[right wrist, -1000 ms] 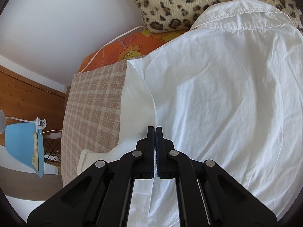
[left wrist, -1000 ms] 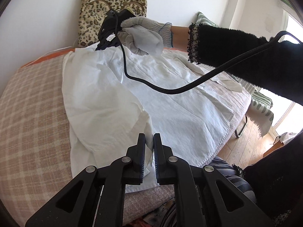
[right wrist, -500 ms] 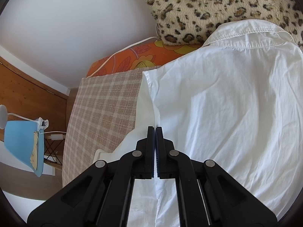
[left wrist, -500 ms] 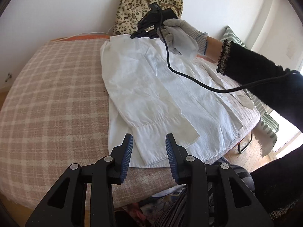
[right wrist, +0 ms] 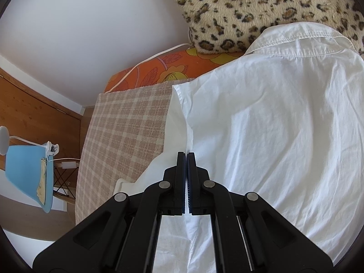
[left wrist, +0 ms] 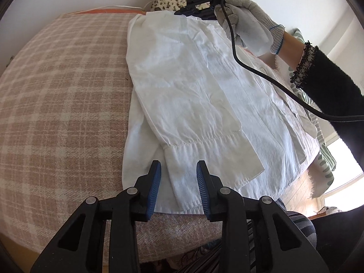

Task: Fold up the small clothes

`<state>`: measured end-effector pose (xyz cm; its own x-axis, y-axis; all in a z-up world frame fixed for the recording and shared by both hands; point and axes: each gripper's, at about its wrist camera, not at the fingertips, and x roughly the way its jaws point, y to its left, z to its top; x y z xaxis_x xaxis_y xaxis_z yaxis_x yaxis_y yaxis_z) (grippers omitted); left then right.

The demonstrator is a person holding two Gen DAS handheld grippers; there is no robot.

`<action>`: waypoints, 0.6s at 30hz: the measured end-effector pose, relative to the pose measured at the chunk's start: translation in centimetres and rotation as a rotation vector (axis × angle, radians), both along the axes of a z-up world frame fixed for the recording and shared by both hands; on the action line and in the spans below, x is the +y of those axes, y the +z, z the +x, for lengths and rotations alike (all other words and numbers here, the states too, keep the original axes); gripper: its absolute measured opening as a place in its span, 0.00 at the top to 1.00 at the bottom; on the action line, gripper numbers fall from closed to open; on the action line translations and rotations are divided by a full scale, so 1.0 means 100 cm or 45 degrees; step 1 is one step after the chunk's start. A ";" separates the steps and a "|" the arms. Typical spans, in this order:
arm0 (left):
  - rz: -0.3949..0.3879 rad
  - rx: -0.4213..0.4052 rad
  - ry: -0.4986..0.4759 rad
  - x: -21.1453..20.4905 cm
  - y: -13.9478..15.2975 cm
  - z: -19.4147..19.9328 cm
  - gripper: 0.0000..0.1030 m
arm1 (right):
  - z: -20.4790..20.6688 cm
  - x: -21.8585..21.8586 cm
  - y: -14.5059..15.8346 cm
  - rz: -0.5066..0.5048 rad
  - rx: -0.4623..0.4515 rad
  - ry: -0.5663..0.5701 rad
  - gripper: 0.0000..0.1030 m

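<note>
Thin limp white shirt (left wrist: 200, 104): left tongs (left wrist: 178, 182) closing astride sleeve cuff (left wrist: 204, 159), unpinched; right tongs (right wrist: 186, 177) clamped on shoulder fold.

No readable text anywhere, folks

Checked both wrist views: the white shirt (left wrist: 195, 104), the plaid blanket (left wrist: 63, 104), the leopard cushion (right wrist: 273, 11) and the blue chair (right wrist: 25, 173) carry no lettering, logo, tag or number that I can make out.

A white shirt (left wrist: 204, 95) lies flat and creased on the checked bed cover (left wrist: 63, 104), collar at the far end, one sleeve folded across it, cuff nearest, probably unbuttoned.
</note>
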<state>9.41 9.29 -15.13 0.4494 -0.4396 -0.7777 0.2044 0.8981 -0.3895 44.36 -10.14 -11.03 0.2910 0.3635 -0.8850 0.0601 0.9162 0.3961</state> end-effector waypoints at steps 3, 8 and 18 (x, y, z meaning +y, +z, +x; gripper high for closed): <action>0.029 -0.020 -0.021 -0.006 -0.001 0.003 0.96 | 0.000 0.001 0.000 -0.006 0.001 0.000 0.98; -0.015 -0.037 -0.021 0.000 0.009 0.000 0.98 | -0.001 -0.002 0.001 -0.028 0.003 -0.010 0.98; -0.012 0.062 -0.008 0.038 0.003 -0.011 0.99 | -0.013 0.003 -0.008 -0.103 0.043 0.084 0.98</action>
<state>8.27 13.12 -14.85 0.4082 -0.4499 -0.7943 0.1907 0.8929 -0.4078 43.07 -9.86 -11.79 0.2381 0.3080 -0.9211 0.0105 0.9475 0.3195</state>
